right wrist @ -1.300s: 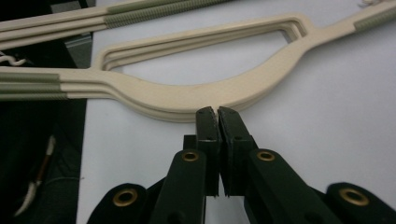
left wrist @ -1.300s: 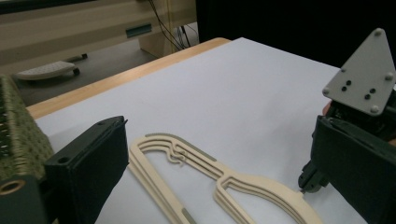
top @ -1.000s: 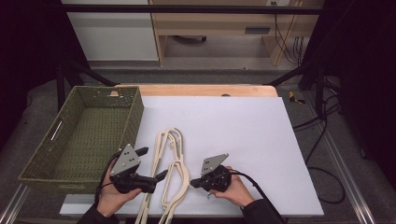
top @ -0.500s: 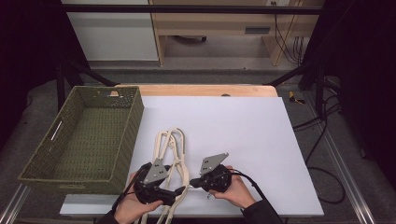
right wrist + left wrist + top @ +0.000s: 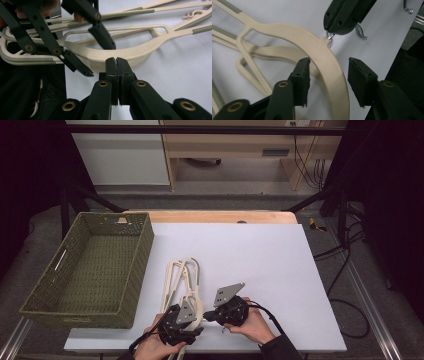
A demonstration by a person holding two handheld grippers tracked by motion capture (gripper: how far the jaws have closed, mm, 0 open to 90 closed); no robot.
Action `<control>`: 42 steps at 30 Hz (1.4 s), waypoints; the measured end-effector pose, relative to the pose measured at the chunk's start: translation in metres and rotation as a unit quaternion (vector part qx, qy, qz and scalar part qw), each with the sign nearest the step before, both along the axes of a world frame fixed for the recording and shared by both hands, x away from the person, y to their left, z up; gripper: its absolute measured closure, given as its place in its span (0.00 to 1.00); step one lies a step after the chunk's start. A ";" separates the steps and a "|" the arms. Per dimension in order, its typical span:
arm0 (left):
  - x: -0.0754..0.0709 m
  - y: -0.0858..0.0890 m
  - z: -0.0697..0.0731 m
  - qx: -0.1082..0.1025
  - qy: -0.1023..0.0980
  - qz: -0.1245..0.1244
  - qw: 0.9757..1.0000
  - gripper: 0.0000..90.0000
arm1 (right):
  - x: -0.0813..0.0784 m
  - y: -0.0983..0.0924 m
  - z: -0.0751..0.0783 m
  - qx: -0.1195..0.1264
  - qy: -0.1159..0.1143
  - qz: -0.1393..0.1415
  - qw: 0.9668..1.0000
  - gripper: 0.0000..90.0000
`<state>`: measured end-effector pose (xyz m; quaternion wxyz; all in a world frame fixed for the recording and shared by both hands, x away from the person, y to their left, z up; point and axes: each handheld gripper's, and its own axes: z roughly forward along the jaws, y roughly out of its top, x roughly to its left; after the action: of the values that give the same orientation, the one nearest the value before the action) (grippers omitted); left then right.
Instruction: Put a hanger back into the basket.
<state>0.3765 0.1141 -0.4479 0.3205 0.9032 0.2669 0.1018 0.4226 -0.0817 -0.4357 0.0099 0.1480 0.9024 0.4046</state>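
**Cream plastic hangers at the table's near edge, both grippers on the top one**

Cream hangers [image 5: 181,280]: several, overlapped in a loose pile on the white table [image 5: 260,265], left of centre and running from mid-table to the near edge. Grey ribbed grip strips show along some arms.

Top hanger [image 5: 322,52]: curved shoulder bar uppermost, metal hook [image 5: 329,37] at its neck.

Left gripper [image 5: 197,325]: held in the left hand [image 5: 150,347] at the near edge. Jaws spread, one either side of the top hanger's curved bar; not closed on it.

Right gripper [image 5: 116,63]: held in the right hand [image 5: 252,325], just right of the left gripper. Jaws pressed together at the neck of the top hanger; in the left gripper view they close on the metal hook.

Green woven basket [image 5: 37,292]: rectangular, on the left side of the table, beside the pile.
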 end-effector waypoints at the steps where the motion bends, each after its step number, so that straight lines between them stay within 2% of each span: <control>1: 0.000 -0.001 -0.001 0.005 0.001 -0.001 1.000 0.61 | 0.000 0.000 0.001 -0.002 -0.006 0.005 1.000 0.99; 3: 0.000 -0.003 -0.003 0.012 0.006 -0.001 1.000 0.64 | -0.001 0.001 0.003 0.002 -0.005 0.000 1.000 0.99; 8: 0.000 -0.003 -0.003 0.008 0.016 0.006 1.000 0.75 | -0.004 0.000 0.009 0.004 -0.011 0.006 1.000 0.99; 12: 0.000 -0.002 0.000 0.007 0.033 0.012 0.999 0.76 | -0.005 0.000 0.010 0.006 -0.010 0.005 1.000 0.99; 14: -0.001 -0.002 0.000 0.007 0.034 0.016 0.999 0.77 | -0.005 0.000 0.011 0.005 -0.013 0.008 1.000 0.98; 15: -0.001 -0.002 0.001 0.006 0.034 0.022 0.999 0.77 | -0.005 0.000 0.011 0.005 -0.013 0.007 1.000 0.97; 16: -0.001 -0.001 0.002 0.006 0.034 0.024 0.999 0.78 | -0.006 -0.001 0.012 0.008 -0.016 0.006 1.000 0.92; 17: -0.002 0.000 0.003 0.004 0.033 0.028 0.999 0.78 | -0.006 -0.003 0.014 0.014 -0.020 0.001 1.000 0.91; 18: -0.002 0.001 0.004 0.002 0.030 0.031 0.999 0.78 | -0.006 -0.010 0.021 0.046 -0.025 -0.004 0.999 0.84; 19: -0.002 0.002 0.006 0.000 0.030 0.034 0.999 0.78 | -0.006 -0.010 0.021 0.046 -0.025 -0.004 0.999 0.84; 21: -0.002 0.005 0.011 -0.004 0.029 0.037 0.999 0.80 | -0.006 -0.023 0.032 0.086 -0.037 -0.026 0.995 0.78; 22: -0.002 0.007 0.014 -0.005 0.027 0.039 0.999 0.80 | -0.005 -0.032 0.037 0.109 -0.047 -0.043 0.992 0.72; 23: -0.003 0.008 0.017 -0.010 0.026 0.042 0.999 0.81 | -0.005 -0.049 0.046 0.153 -0.068 -0.086 0.982 0.59; 24: -0.003 0.010 0.020 -0.012 0.024 0.047 0.999 0.82 | -0.004 -0.058 0.050 0.165 -0.079 -0.107 0.977 0.56; 25: -0.003 0.011 0.022 -0.014 0.023 0.049 0.998 0.82 | -0.004 -0.058 0.050 0.165 -0.079 -0.107 0.977 0.56; 27: -0.004 0.014 0.027 -0.018 0.018 0.056 0.998 0.82 | -0.003 -0.074 0.053 0.183 -0.093 -0.143 0.968 0.47; 28: -0.004 0.016 0.030 -0.018 0.017 0.059 0.998 0.83 | -0.002 -0.081 0.054 0.184 -0.097 -0.162 0.965 0.45; 31: -0.005 0.022 0.037 -0.019 0.014 0.070 0.997 0.84 | 0.000 -0.098 0.053 0.189 -0.104 -0.202 0.956 0.38; 34: -0.004 0.029 0.045 -0.019 0.008 0.081 0.996 0.85 | 0.003 -0.110 0.050 0.189 -0.105 -0.230 0.949 0.34; 35: -0.004 0.031 0.048 -0.020 0.006 0.085 0.996 0.86 | 0.005 -0.116 0.048 0.192 -0.102 -0.241 0.946 0.32; 39: -0.002 0.043 0.057 -0.020 0.001 0.100 0.995 0.87 | 0.006 -0.119 0.045 0.188 -0.102 -0.253 0.943 0.27; 42: 0.000 0.051 0.061 -0.023 -0.004 0.115 0.993 0.90 | 0.007 -0.120 0.043 0.183 -0.101 -0.259 0.943 0.24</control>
<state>0.3770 0.1647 -0.3865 0.3284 0.8585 0.3697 0.1358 0.4293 -0.2014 -0.3923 0.1779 0.3346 0.7373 0.5592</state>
